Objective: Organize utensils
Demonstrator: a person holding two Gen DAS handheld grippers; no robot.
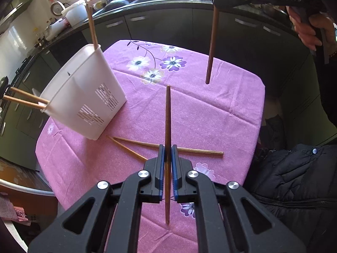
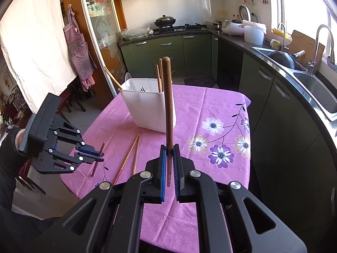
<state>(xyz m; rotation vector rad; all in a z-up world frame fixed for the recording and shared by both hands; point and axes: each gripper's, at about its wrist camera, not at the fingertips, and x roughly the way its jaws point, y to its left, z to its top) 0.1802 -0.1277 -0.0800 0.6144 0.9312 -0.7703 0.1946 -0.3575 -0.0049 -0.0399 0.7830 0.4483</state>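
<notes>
- Centrally in the left wrist view, the left gripper point(image 1: 167, 160) is clamped on a dark chopstick point(image 1: 167, 130) standing upright over the pink tablecloth point(image 1: 210, 113). Two lighter chopsticks point(image 1: 189, 150) lie crossed behind it; the white utensil holder point(image 1: 84, 97) sits mid-left.
- Upper right there, the right gripper point(image 1: 214, 1) pinches another dark chopstick point(image 1: 211, 48).
- Centrally in the right wrist view, that gripper point(image 2: 169, 160) grips its chopstick point(image 2: 169, 105) before the holder point(image 2: 147, 107); the left gripper point(image 2: 100, 155) is lower left.

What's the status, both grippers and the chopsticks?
Left gripper and right gripper each shut on a chopstick. Two chopsticks loose on tablecloth. White utensil holder unobstructed.
</notes>
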